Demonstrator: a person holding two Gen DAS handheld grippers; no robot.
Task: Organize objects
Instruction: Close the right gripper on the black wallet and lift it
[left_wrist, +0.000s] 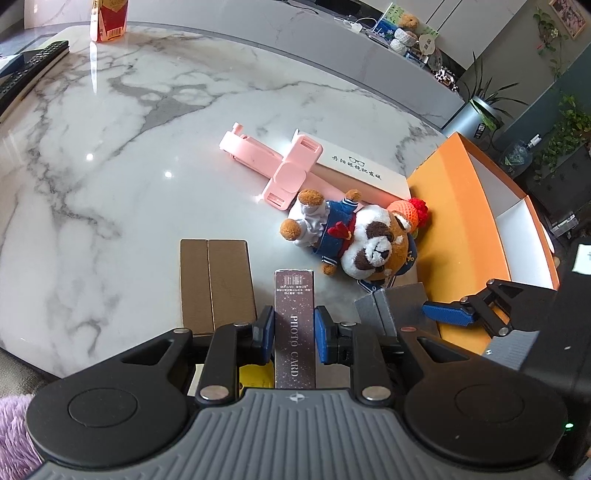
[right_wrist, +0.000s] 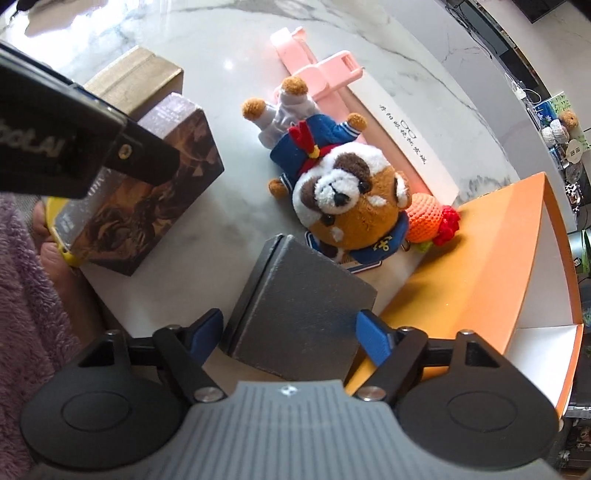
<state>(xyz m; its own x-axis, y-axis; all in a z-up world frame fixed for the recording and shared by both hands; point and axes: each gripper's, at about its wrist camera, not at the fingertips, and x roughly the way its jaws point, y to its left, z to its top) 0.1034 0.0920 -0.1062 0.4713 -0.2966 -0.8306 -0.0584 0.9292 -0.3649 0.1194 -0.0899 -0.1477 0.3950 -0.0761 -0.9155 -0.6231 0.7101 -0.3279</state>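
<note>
The grey box (right_wrist: 299, 306) sits on the marble table (left_wrist: 110, 155), touching the orange tray (right_wrist: 480, 266), directly between the right gripper (right_wrist: 291, 332) pads, which stand apart on either flank without pressing (a squeeze looks next). The left gripper (left_wrist: 294, 334) is clamped on the photo card box (left_wrist: 294, 314), its long axis running along the fingers.
</note>
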